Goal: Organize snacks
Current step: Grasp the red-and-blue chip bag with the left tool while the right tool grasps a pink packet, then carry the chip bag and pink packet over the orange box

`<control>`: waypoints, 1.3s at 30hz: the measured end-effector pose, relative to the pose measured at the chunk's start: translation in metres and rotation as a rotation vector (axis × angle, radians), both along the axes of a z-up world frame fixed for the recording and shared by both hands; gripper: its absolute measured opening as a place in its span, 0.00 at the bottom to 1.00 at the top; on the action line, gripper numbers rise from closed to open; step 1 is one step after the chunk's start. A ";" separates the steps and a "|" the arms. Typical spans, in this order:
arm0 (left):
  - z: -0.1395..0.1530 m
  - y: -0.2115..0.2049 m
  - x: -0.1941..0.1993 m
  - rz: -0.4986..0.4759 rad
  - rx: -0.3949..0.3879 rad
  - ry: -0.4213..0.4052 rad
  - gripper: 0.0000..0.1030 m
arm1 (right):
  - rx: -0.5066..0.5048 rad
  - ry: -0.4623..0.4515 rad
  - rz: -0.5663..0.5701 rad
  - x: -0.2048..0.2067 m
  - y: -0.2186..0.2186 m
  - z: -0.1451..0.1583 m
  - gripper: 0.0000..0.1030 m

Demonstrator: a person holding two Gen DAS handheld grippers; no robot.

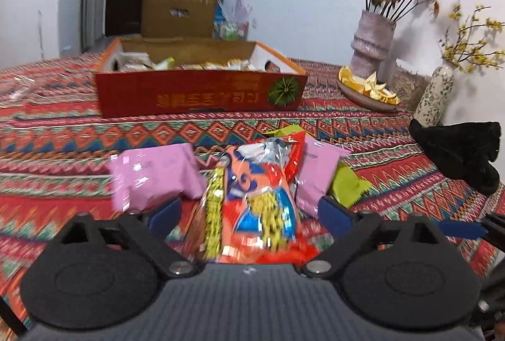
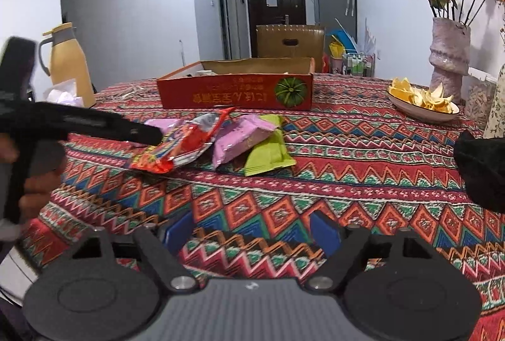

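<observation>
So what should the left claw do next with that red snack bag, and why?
Probably close the left gripper on the red snack bag: the bag already lies between its open fingers, and the red box behind holds other snacks.

Gold print on red box [image 2: 235,95] front, upside down, characters not legible, yellow lettering on red snack bag [image 1: 258,202], blurred, unreadable, no other text readable
</observation>
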State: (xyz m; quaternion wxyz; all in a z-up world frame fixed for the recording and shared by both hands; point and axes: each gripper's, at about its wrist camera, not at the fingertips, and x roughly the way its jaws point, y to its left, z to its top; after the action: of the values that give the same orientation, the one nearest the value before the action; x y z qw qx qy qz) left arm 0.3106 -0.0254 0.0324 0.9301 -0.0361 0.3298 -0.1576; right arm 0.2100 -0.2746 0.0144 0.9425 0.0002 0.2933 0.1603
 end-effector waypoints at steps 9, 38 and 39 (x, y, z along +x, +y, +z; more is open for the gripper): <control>-0.023 -0.002 0.049 -0.027 -0.075 0.112 0.58 | 0.021 0.020 -0.019 0.035 -0.001 0.004 0.76; -0.004 0.112 -0.020 0.278 -0.081 0.053 0.53 | -0.003 0.100 0.073 0.195 0.131 -0.019 0.68; -0.003 0.110 -0.022 0.279 -0.078 0.050 0.53 | 0.020 0.111 0.073 0.197 0.130 -0.020 0.68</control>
State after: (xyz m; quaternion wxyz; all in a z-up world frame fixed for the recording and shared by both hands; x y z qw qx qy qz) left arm 0.2882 0.0846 0.0294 0.9324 -0.1217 0.3382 -0.0388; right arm 0.4071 -0.1442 -0.0059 0.9182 0.0077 0.3433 0.1974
